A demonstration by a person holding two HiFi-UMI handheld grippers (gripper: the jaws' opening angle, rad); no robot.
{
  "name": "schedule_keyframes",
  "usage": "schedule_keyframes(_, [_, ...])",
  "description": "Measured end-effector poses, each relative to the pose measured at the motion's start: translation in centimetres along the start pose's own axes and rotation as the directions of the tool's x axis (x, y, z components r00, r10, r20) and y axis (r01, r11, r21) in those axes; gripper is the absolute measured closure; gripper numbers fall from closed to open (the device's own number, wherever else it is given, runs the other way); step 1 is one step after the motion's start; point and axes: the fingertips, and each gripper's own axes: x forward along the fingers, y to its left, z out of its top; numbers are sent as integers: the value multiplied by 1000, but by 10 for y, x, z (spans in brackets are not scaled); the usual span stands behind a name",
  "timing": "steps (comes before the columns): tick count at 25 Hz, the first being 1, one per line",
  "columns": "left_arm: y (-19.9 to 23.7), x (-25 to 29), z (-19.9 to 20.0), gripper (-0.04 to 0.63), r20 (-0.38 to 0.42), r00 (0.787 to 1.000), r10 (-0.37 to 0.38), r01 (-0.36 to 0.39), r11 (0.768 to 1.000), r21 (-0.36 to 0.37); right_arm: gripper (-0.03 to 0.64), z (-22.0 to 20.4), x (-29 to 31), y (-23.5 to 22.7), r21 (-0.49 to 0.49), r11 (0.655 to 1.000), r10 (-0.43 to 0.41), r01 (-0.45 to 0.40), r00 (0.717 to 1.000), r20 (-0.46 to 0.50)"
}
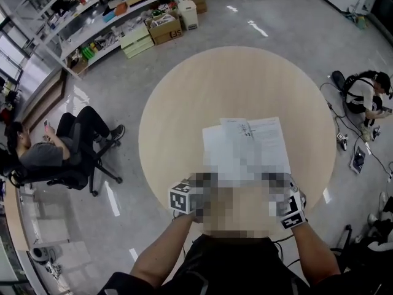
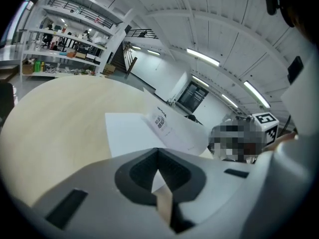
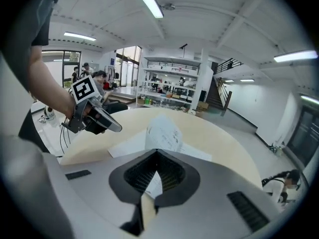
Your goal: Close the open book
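Note:
An open book [image 1: 245, 147] with white pages lies on the round pale wooden table [image 1: 233, 82], close to its near edge. One page [image 3: 162, 128] curls up from the book and runs into my right gripper [image 3: 157, 152], which is shut on its edge. In the left gripper view the same page [image 2: 169, 128] rises toward the right gripper's marker cube [image 2: 265, 122]. My left gripper [image 2: 158, 151] hovers at the book's left side with its jaws together, and I see nothing held between them. In the right gripper view the left gripper [image 3: 115, 127] is off the table.
A person sits in an office chair [image 1: 58, 155] left of the table. Another person [image 1: 365, 97] crouches on the floor at the right among cables. Shelves [image 1: 92, 17] and cardboard boxes [image 1: 163, 29] line the far wall.

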Motion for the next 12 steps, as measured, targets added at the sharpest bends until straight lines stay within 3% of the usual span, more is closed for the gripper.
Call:
schedule_keyframes(7, [-27, 18, 3, 606, -31, 999, -24, 25, 999, 35, 618, -42, -19, -37, 169, 982, -87, 84, 996, 10])
schedule_keyframes(12, [-27, 14, -1, 606, -51, 999, -1, 3, 999, 35, 618, -96, -3, -69, 343, 929, -117, 143, 989, -94])
